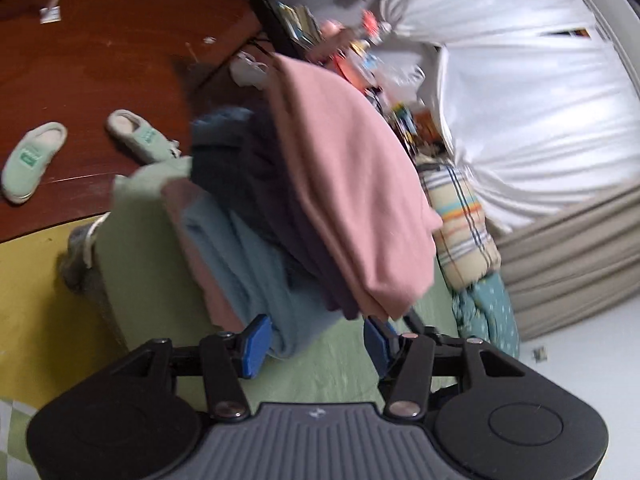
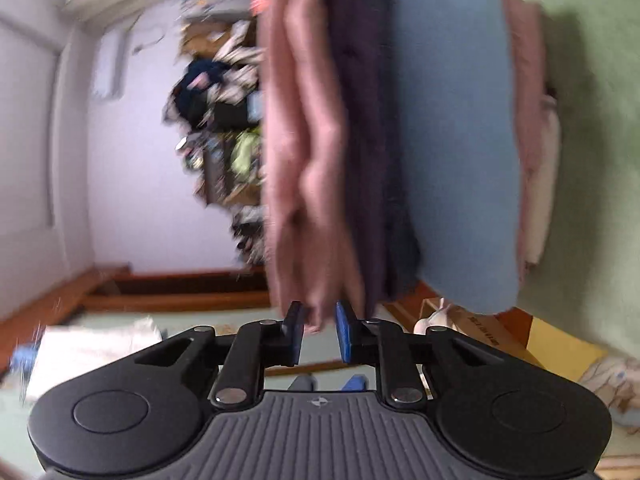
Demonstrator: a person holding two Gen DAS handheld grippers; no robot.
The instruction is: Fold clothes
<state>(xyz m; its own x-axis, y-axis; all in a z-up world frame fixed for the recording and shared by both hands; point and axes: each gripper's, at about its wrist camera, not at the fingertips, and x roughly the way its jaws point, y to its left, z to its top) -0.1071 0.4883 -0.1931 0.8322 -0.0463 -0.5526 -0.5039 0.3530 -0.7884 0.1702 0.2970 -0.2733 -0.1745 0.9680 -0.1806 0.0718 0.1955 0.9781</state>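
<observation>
Here we see the stack of folded clothes (image 1: 320,200) on the green sheet (image 1: 328,364). Left gripper (image 1: 316,340) gapes, empty, at the stack's near corner; right gripper (image 2: 318,330) pinches the pink shirt (image 2: 296,160) edge. Soft, limp, likely to slump: support from underneath.

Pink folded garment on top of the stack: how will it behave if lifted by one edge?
Pink garment is probably floppy: its soft folded layers sag at the edge by the right gripper. Likely light, and may unfold. The stack looks tilted, so it could slide.

Left hand-held gripper (image 1: 316,340) half-open — right (image 2: 318,330) narrower
</observation>
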